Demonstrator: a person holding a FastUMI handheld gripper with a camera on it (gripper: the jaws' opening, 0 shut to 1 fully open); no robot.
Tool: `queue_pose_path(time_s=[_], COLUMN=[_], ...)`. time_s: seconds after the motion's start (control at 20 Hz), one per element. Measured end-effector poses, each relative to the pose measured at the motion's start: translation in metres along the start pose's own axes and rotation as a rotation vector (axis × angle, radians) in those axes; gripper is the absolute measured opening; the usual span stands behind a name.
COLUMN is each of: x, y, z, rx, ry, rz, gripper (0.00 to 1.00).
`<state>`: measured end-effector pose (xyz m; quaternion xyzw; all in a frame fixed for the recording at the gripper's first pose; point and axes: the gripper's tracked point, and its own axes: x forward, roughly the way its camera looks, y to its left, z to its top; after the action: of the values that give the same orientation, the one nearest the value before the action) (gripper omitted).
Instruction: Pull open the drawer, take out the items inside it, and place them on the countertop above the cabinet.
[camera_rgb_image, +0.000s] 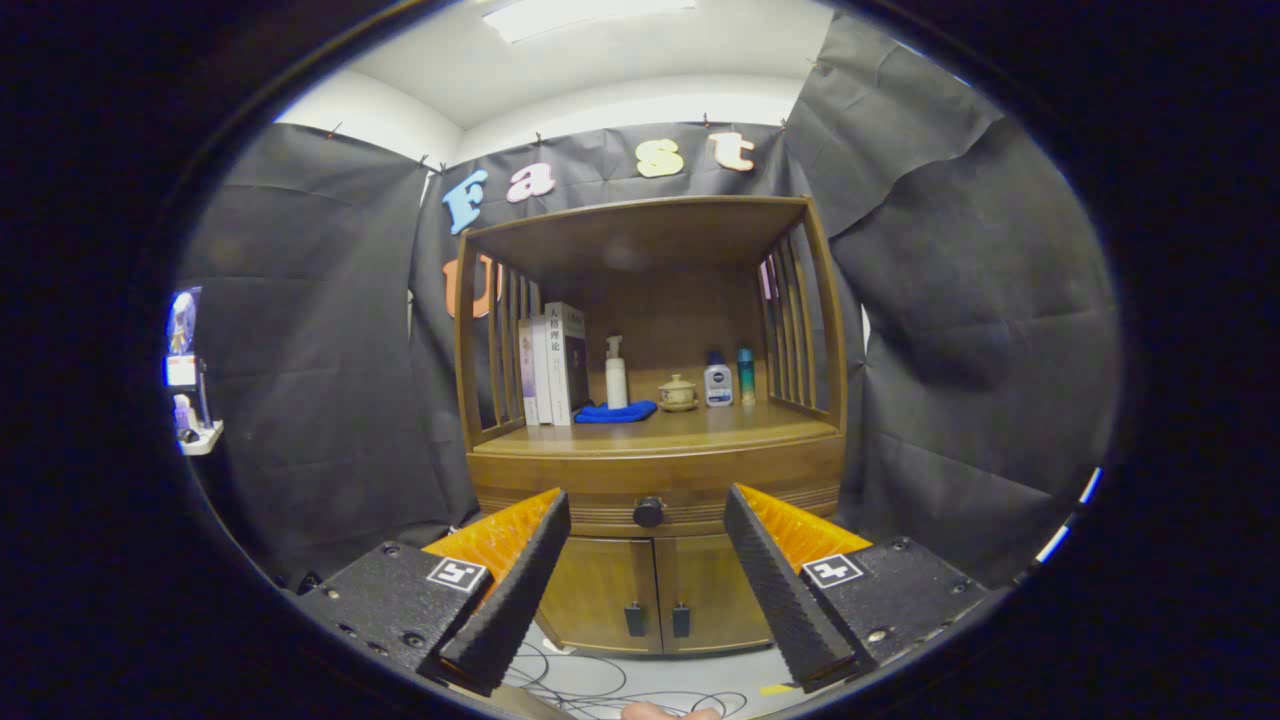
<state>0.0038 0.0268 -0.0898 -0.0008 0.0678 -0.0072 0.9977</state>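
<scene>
The drawer (655, 490) sits shut in the middle of the frame, a curved wooden front just under the tabletop (690, 428) of the cabinet (650, 590), with a round dark knob (648, 512) at its centre. Its contents cannot be seen while it is closed. The step in hand looks to be the approach to that knob, so the job calls for bringing the claw (647, 520) straight in along its present line, keeping the knob centred between the two fingers, closing on it from both sides, and then drawing back level so the drawer slides out without racking. A grip that catches only one side would likely slip off the small round knob.

The claw is spread wide, its fingers standing to the left and right of the knob in the lower middle of the frame, holding nothing and touching nothing; the knob lies beyond the tips, and how far cannot be told.

Below the drawer are two cabinet doors (652, 592) with small dark pulls, both closed. On the tabletop, toward the back, stand some books (552, 364), a white pump bottle (615, 373), a folded blue cloth (615, 411), a small lidded pot (677, 392) and two small bottles (729, 379); the front strip is bare and would take the items. Cables (600, 690) lie on the floor at the bottom.
</scene>
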Motion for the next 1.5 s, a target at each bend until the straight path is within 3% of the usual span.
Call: queue_pose_path(time_s=[0.55, 0.8, 1.2, 1.4, 1.5], x=[0.048, 0.089, 0.166, 0.207, 0.224], y=[0.002, 0.0, 0.007, 0.0, -0.004], z=[-0.025, -0.032, -0.082, -0.091, -0.102], rx=[-0.023, -0.024, -0.005, -0.033, -0.056], ry=[0.034, 0.027, 0.153, 0.17, 0.193], rz=[-0.024, -0.041, -0.02, -0.059, -0.075], gripper=[1.0, 1.0, 0.99, 0.98, 0.92])
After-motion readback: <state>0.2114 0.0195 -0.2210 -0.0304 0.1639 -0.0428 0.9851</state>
